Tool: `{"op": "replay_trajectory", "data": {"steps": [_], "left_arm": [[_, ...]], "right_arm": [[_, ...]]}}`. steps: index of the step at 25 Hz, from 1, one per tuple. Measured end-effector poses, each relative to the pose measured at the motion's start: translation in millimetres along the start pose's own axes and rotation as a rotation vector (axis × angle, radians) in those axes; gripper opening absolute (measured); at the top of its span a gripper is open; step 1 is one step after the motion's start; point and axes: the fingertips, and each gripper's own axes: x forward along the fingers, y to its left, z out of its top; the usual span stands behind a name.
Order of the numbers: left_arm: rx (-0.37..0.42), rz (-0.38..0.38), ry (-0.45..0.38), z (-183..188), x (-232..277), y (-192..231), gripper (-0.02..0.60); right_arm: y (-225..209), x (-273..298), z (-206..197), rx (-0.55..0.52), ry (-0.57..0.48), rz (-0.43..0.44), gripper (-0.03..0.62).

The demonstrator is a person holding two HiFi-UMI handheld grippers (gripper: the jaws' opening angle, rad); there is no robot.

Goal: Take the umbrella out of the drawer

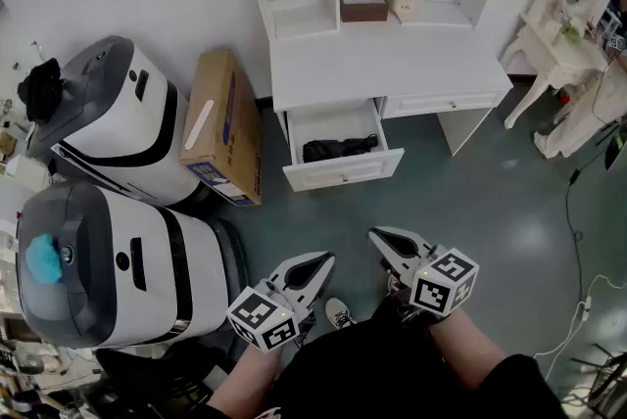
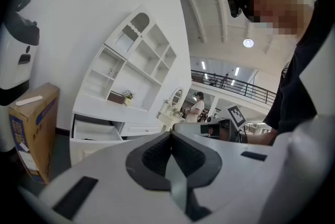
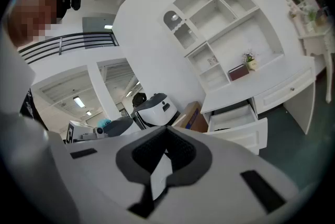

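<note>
Head view: both hands sit low by the person's body, with the left gripper (image 1: 315,263) and right gripper (image 1: 380,241) nearly level, jaws pressed together and empty. The black folded umbrella (image 1: 339,149) lies in the open drawer (image 1: 343,174), well apart across open floor (image 1: 470,202).

The pale grey plastic left gripper (image 1: 313,264) and its twin, the right gripper (image 1: 382,240), taper to points, with dark grey ribbed lining inside the jaws. Each carries a white cube with black square markers (image 1: 263,319). The person wears a black short-sleeved top (image 2: 301,87), a black head-mounted camera (image 2: 235,4) and a pale sneaker (image 1: 339,313).
</note>
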Motion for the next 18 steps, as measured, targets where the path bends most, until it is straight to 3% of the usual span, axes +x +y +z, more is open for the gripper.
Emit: {"op": "replay_trajectory", "data": {"steps": [18], "left_arm": [[-0.016, -0.038, -0.007, -6.4, -6.5, -22.7, 0.005]], "right_arm": [[10.1, -24.9, -10.3, 0.003, -0.017, -0.007, 0.002]]}}
